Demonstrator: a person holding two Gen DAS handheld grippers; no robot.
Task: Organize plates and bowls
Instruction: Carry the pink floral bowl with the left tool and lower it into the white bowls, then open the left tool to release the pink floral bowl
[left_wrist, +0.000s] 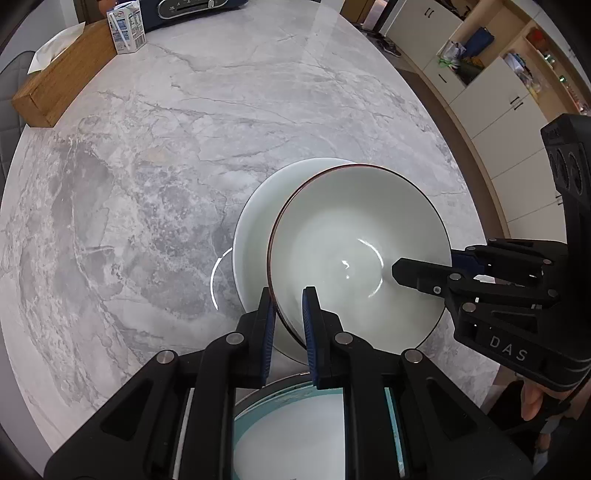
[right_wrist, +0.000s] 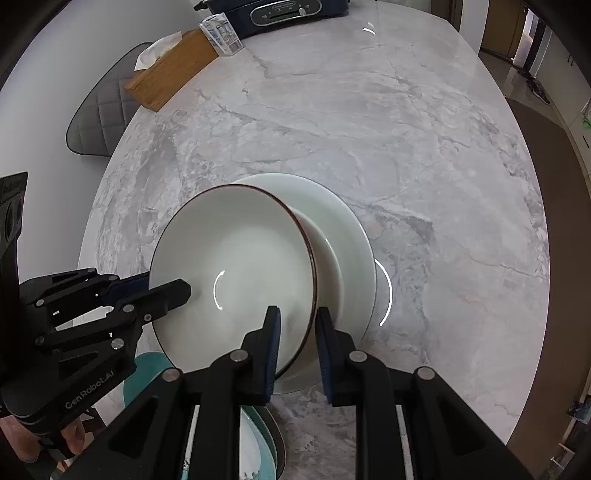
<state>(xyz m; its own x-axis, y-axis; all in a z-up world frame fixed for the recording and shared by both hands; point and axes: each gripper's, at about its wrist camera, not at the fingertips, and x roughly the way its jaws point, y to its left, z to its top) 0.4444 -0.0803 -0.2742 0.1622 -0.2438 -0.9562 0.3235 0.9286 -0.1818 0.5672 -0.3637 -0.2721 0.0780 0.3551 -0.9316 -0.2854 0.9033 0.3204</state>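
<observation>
A white bowl with a dark red rim is held tilted over a larger plain white bowl that rests on the marble table. My left gripper is shut on the red-rimmed bowl's near rim, one finger inside and one outside. My right gripper grips the same bowl's rim on the opposite side; it shows in the left wrist view. My left gripper shows at the left of the right wrist view.
A teal-rimmed plate lies under the grippers at the near table edge. A wooden tissue box, a milk carton and a dark appliance stand at the far edge. A grey chair stands beside the table.
</observation>
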